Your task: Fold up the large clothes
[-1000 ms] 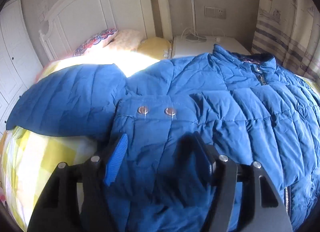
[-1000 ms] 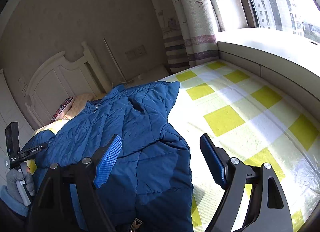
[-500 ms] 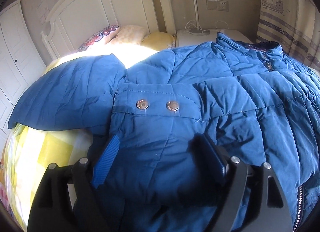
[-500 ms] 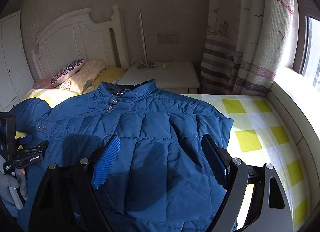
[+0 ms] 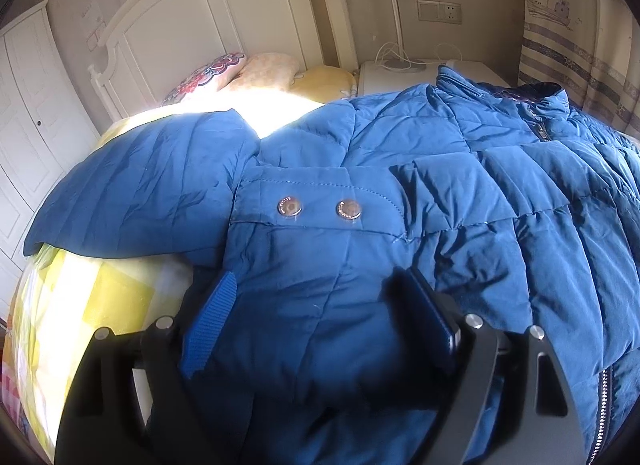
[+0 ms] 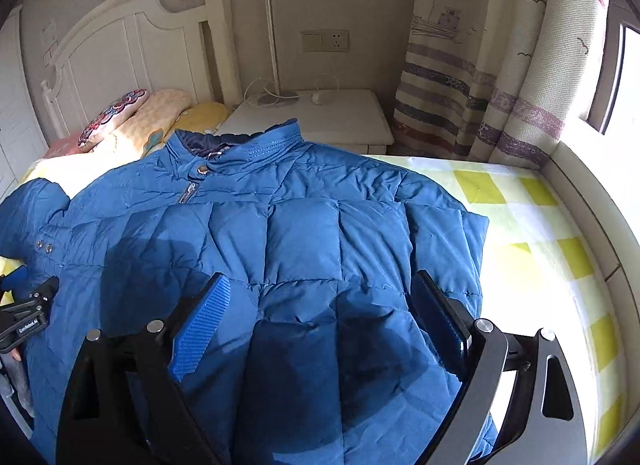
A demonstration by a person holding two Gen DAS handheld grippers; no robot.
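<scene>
A large blue quilted jacket [image 6: 304,233] lies face up on the bed, its collar [image 6: 240,145] toward the headboard. A sleeve cuff with two metal snaps [image 5: 316,207] lies folded over the jacket's left side. My left gripper [image 5: 320,305] hovers right over this cuff, open, with cuff fabric lying loosely between its fingers. It also shows at the left edge of the right wrist view as the left gripper [image 6: 24,313]. My right gripper [image 6: 320,321] hangs above the jacket's lower body; its jaws are opening and the pads touch nothing.
The bed has a yellow and white checked sheet [image 6: 532,225], bare on the right toward the window ledge [image 6: 588,185]. Pillows [image 6: 160,113] lie by the white headboard [image 6: 132,45]. A white nightstand [image 6: 332,117] with a lamp and cables stands behind, with a striped curtain [image 6: 460,77] beside it.
The right gripper swung from facing the window side to facing the headboard over the jacket, and its jaws widened. The left gripper's jaws spread wider over the cuff while staying in place.
</scene>
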